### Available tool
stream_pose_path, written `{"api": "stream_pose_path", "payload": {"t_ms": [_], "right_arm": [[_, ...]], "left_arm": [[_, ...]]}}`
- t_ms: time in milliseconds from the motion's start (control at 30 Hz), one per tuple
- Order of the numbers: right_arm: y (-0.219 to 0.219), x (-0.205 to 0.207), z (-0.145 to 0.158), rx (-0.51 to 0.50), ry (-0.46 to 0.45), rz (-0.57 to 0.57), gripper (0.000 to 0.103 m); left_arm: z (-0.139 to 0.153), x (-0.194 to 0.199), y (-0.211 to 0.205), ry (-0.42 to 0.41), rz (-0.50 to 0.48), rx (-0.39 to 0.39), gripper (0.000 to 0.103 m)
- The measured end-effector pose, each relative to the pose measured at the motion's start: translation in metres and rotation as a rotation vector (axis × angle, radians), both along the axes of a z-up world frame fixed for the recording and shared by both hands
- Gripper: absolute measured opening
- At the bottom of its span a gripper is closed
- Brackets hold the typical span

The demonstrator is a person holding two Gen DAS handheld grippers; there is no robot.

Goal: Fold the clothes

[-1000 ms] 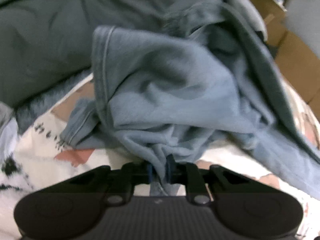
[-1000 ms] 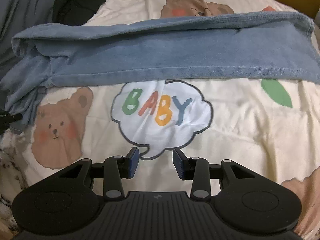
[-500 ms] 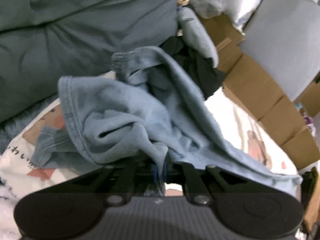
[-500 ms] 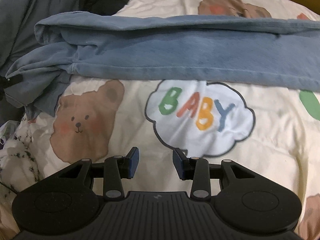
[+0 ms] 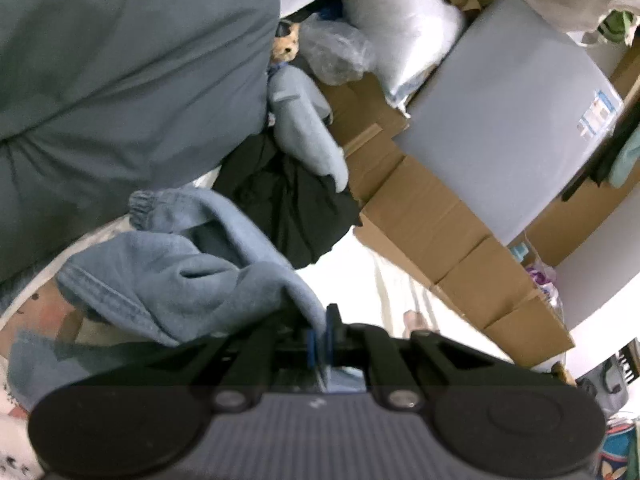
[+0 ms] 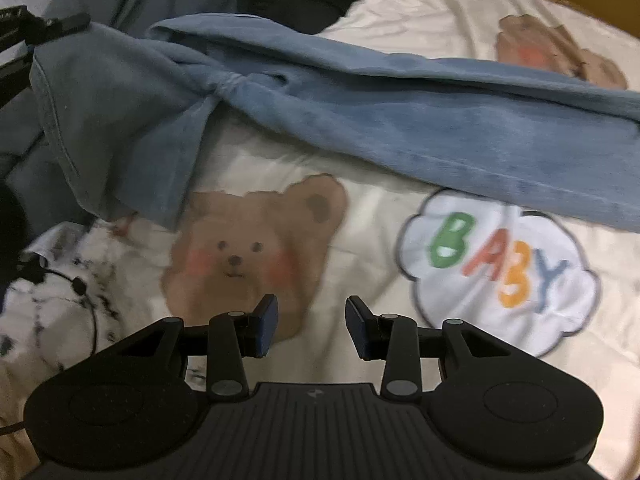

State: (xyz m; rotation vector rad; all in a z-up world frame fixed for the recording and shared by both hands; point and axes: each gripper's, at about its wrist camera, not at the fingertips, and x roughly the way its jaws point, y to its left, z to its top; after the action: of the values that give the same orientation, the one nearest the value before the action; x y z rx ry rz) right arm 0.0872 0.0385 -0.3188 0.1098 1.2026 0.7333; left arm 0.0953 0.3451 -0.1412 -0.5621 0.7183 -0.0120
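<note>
Your left gripper point(image 5: 319, 340) clamps a fold of the blue sweatpants point(image 5: 168, 276); your right gripper point(image 6: 311, 326) hangs open above the bear-print sheet point(image 6: 256, 248).

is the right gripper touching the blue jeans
Apart. The right wrist view shows the right gripper open over the bear-print blanket, bare blanket lying between its fingertips and the blue jeans.

Bed w/ cream bear-print sheet point(image 6: 400, 168); blue garment point(image 6: 400, 120) & black clothing point(image 5: 288, 208) on it.

Blue trousers point(image 6: 400, 120) run past right edge; leg ends perhaps hidden.
</note>
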Motion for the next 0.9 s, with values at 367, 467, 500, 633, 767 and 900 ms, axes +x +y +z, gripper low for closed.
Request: {"api": "stream_pose_path", "payload": {"t_ms": [367,467,500,633,767,900], "right_arm": [[0.102,0.013,-0.036,0.161,-0.014,0.159,0.050],[0.132,0.013,-0.047,0.160,-0.038,0.200,0.050],[0.140,0.014,-0.050,0.166,-0.042,0.202,0.050],[0.163,0.017,-0.053,0.201,-0.054,0.205,0.051],[0.181,0.019,-0.049,0.217,-0.074,0.255,0.051],[0.199,0.021,-0.053,0.202,-0.089,0.280,0.051]], "left_arm": [[0.011,0.001,0.014,0.003,0.014,0.006,0.005],[0.013,0.004,0.016,0.005,0.009,0.017,0.006],[0.014,0.004,0.017,0.007,0.009,0.020,0.005],[0.014,0.003,0.023,0.015,0.021,0.025,0.006],[0.014,0.003,0.028,0.023,0.029,0.025,0.006],[0.014,0.005,0.033,0.026,0.036,0.022,0.006]]}}
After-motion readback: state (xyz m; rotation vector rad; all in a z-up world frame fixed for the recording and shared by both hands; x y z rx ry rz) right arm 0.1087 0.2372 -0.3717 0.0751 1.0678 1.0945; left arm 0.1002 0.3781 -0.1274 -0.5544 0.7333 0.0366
